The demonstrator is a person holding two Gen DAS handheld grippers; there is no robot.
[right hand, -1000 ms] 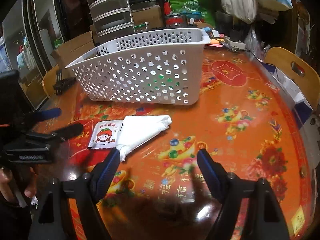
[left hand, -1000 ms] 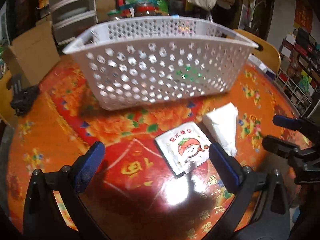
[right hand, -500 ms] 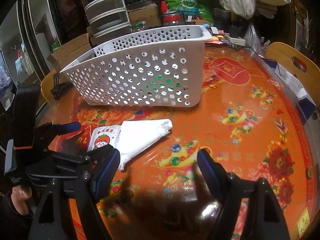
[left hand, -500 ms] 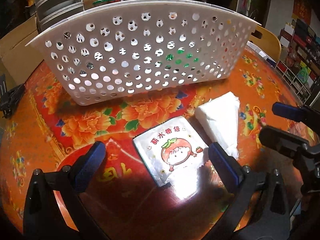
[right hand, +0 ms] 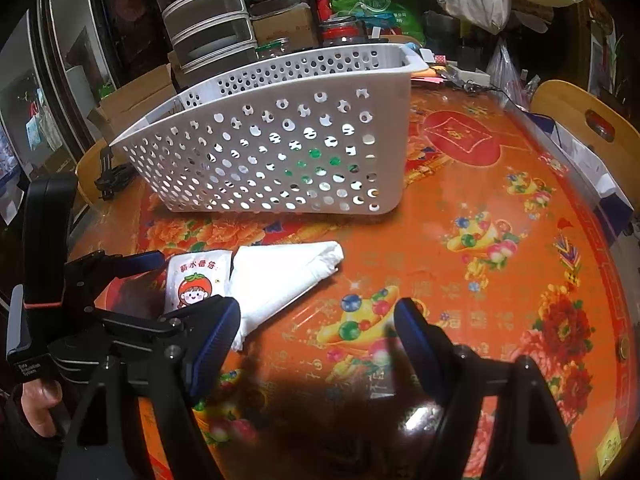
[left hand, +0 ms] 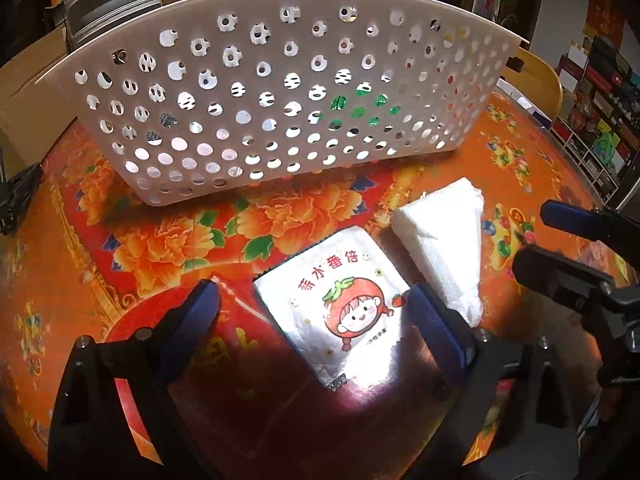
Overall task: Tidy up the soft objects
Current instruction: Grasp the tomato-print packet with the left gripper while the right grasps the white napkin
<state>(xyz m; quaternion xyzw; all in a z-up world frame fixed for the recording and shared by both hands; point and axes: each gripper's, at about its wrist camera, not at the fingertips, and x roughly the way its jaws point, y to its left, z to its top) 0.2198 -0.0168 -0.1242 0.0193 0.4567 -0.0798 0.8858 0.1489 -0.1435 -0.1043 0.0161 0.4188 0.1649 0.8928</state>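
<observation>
A white tissue pack with a tomato-girl picture (left hand: pixel 340 300) lies flat on the orange table, between the open fingers of my left gripper (left hand: pixel 314 306). It also shows in the right wrist view (right hand: pixel 198 282). A folded white cloth (left hand: pixel 444 240) lies just right of it, touching its edge; in the right wrist view the cloth (right hand: pixel 280 280) lies ahead and left of my open, empty right gripper (right hand: pixel 318 330). A white perforated basket (left hand: pixel 280 100) stands behind both; something green shows through its holes.
The round table has a glossy orange floral cover (right hand: pixel 480 240). Wooden chairs (right hand: pixel 576 120) stand at its right rim. Stacked drawers (right hand: pixel 204 20), boxes and bags crowd the far side. A black clip (left hand: pixel 16 200) lies at the left edge.
My left gripper moved forward and down until its open fingers straddle the tissue pack. The right gripper edged forward and left toward the cloth.
</observation>
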